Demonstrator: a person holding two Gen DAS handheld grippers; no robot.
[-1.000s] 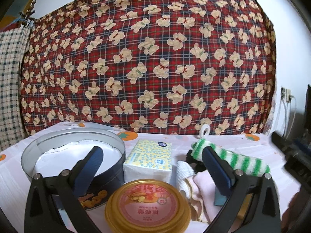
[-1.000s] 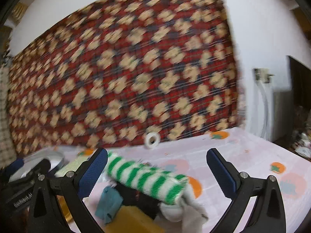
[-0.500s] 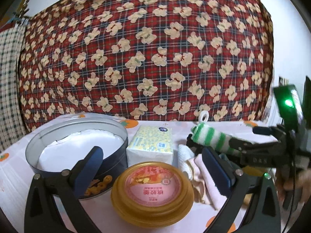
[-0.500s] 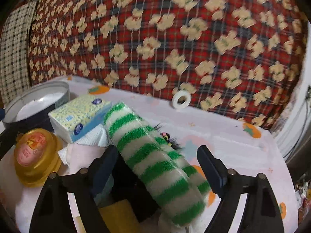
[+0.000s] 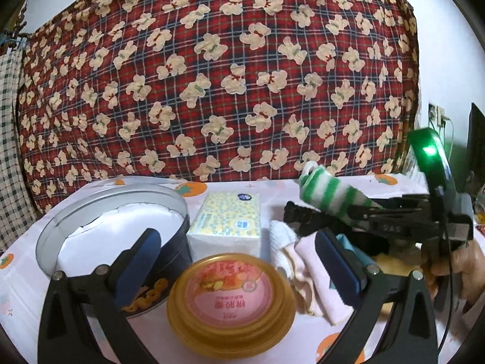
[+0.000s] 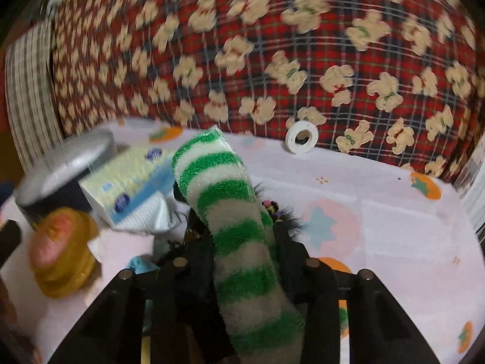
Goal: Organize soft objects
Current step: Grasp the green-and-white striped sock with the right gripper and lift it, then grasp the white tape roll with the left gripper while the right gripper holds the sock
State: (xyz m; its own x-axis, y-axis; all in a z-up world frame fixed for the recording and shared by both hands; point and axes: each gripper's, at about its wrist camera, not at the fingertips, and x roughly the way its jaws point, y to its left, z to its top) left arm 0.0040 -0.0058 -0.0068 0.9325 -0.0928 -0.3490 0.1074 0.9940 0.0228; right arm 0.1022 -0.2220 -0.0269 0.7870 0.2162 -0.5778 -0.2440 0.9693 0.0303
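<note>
Left wrist view: our left gripper (image 5: 242,257) hangs w/ jaws wide apart, holding nothing, over the round yellow plastic lid (image 5: 232,303). The round grey metal tin (image 5: 112,212) looks to hold only white lining, so nothing's sorted yet, we judge.

Right wrist view: our right gripper (image 6: 242,261) is clamped on the fluffy green-and-white striped sock (image 6: 233,233), held just above the cloth pile. Rest of pile still to go.

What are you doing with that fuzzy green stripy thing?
A person is tidying soft things on the table. The right gripper is shut on the green-and-white striped sock, holding it above the pile of cloths. The left gripper is open and empty, above the round yellow container, beside the tissue pack and the open metal tin.
</note>
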